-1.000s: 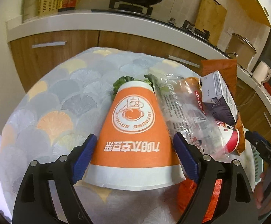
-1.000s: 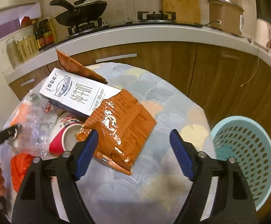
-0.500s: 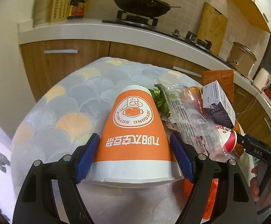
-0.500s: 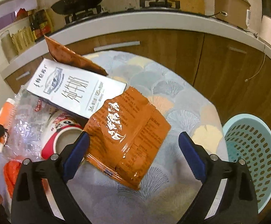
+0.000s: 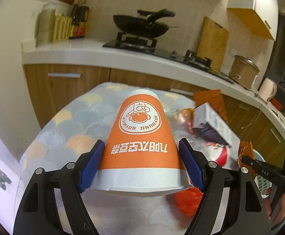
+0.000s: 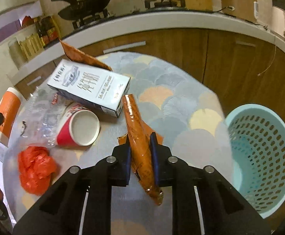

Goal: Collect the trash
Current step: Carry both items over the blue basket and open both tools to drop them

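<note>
**Meanwhile, both claws carry trash and the basket lies to the right**

Meanwhile the right claw (image 6: 140, 146) is pinched narrow on a crumpled orange foil snack wrapper (image 6: 137, 135), held edge-on, its long axis running away from the claw along the fingers. The pale blue perforated plastic basket (image 6: 264, 156) stands off the table's right edge, lower than the tabletop and just to the right of this claw, so the right hand is the nearer one; the judgement is that a short swing rightward would put the wrapper over the basket's open mouth.

The left claw (image 5: 142, 164) grips an orange and white paper soymilk cup (image 5: 140, 137) near its wide rim, one blue pad on each side, the cup's narrow base pointing away over the round table with the scallop-patterned cloth (image 6: 181, 90). This hand sits at the table's left edge, well apart from the basket.

Left on the table: a white and navy carton (image 6: 91, 86), a red paper cup (image 6: 79, 127) on its side, a clear plastic bag (image 6: 42, 113) and a crumpled red plastic bag (image 6: 34, 168).
</note>
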{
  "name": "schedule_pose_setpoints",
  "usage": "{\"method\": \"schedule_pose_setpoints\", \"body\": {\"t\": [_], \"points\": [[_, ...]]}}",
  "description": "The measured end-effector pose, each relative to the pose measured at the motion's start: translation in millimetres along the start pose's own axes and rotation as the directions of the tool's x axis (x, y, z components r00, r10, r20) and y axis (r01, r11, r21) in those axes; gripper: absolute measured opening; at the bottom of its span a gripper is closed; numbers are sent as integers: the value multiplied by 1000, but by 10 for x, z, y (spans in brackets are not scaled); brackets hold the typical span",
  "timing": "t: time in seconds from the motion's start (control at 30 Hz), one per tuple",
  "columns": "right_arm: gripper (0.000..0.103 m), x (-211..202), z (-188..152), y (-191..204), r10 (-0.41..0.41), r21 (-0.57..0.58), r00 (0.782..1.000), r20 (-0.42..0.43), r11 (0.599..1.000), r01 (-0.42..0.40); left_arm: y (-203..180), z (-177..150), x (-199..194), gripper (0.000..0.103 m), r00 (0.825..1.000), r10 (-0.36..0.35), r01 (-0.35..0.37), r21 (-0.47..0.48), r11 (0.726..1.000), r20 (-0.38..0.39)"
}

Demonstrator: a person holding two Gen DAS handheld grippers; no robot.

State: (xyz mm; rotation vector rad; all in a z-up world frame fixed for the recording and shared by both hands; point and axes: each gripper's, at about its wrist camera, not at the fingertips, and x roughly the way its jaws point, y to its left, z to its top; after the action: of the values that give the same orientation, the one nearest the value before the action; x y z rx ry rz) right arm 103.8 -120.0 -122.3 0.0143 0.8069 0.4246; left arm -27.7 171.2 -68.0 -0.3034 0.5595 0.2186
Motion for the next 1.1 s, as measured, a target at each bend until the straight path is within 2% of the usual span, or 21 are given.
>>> {"method": "schedule_pose_setpoints", "body": {"t": [0.1, 0.33, 0.53, 0.77, 0.9, 1.1], "points": [[14, -174, -7, -27, -16, -9, 999, 33, 1000, 16, -150, 29, -89, 75, 1000, -15, 14, 26, 1000, 27], [13, -551, 0, -186, -26, 10, 994, 109, 1000, 25, -596, 80, -231, 75, 993, -108, 103, 89, 991, 56], [13, -907, -10, -456, -105, 53, 971, 215, 994, 95, -1149, 77, -245, 75, 980, -190, 179, 176, 968, 52], [13, -1141, -73, -903, -170, 110, 954, 247, 983, 147, -1895, -8, -210, 75, 956, -291, 271, 282, 920, 30], [13, -1198, -189, -1309, -202, 191, 952, 230, 969, 159, -2342, -97, -87, 75, 938, -347, 335, 318, 887, -19], [13, -1189, -404, -1891, -243, 300, 951, 190, 937, 179, -2921, -265, 164, 75, 913, -396, 401, 368, 839, -93]]}}
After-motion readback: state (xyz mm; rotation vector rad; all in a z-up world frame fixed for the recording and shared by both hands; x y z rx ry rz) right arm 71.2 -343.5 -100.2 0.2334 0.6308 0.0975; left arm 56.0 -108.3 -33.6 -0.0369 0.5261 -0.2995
